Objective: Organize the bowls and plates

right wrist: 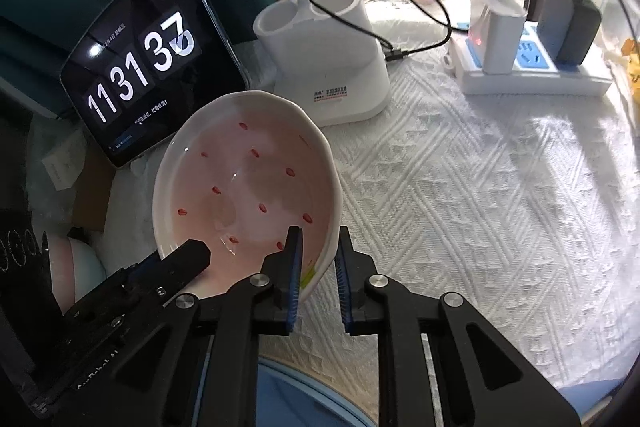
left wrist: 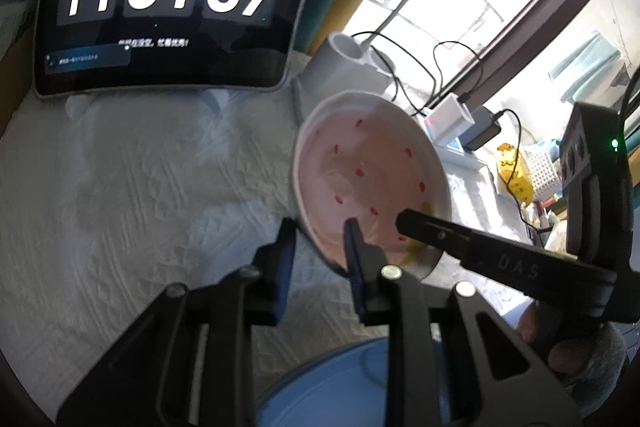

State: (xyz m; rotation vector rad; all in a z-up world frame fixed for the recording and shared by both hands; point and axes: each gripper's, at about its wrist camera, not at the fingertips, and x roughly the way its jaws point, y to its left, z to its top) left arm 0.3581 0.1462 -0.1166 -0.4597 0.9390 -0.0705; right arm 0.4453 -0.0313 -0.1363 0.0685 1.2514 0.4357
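A pink plate (left wrist: 368, 171) (right wrist: 248, 187) with red seed marks hangs tilted above the white cloth, held from two sides. My left gripper (left wrist: 320, 227) is shut on its near-left rim, one pad inside the plate and one outside. In the right wrist view its upper finger (right wrist: 188, 259) lies on the plate's lower left. My right gripper (right wrist: 319, 231) is shut on the near-right rim by a yellow-green mark. One finger (left wrist: 432, 231) of it reaches in from the right. Directly beneath lies a blue plate (left wrist: 328, 391) (right wrist: 296, 399), partly hidden by both grippers.
A tablet (left wrist: 168, 3) (right wrist: 140, 79) showing a clock leans at the back. Behind the plate stand a white two-cup holder (right wrist: 324, 67) and a power strip (right wrist: 532, 67) with chargers and cables. A pink and pale-green bowl (right wrist: 80, 267) sits far left. White textured cloth (right wrist: 480, 207) spreads right.
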